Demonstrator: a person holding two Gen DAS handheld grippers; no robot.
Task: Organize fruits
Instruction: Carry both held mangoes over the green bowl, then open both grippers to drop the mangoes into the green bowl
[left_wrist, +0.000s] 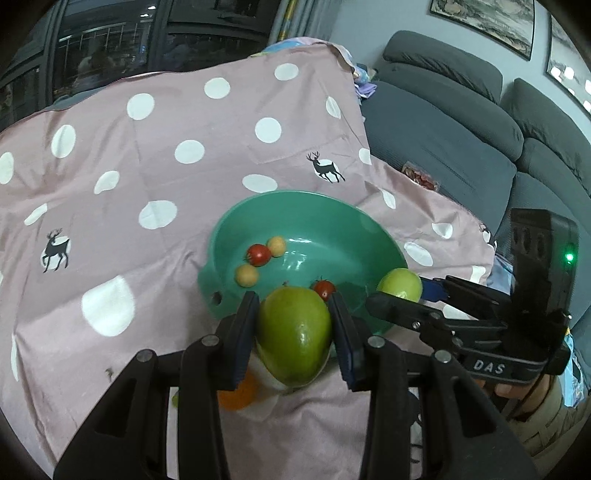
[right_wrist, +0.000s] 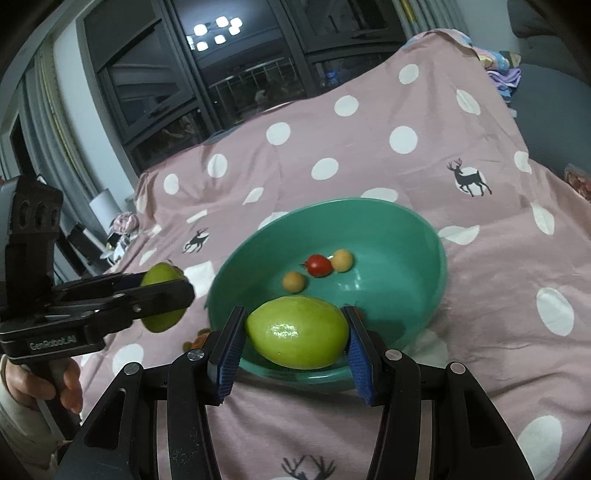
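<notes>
left hand-held gripper (left_wrist: 294, 334) clamps green mango (left_wrist: 294, 338) | teal bowl (left_wrist: 236, 221) beyond, on cloth

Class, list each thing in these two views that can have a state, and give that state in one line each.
Left gripper: shut on a green mango.
Right gripper: shut on a second green mango.
Green bowl: upright on the cloth, holding small fruits.
Red tomato: resting in the bowl.
Pink dotted cloth: spread out, wrinkled.

Grey sofa (left_wrist: 461, 122), dark windows (right_wrist: 236, 74)
</notes>
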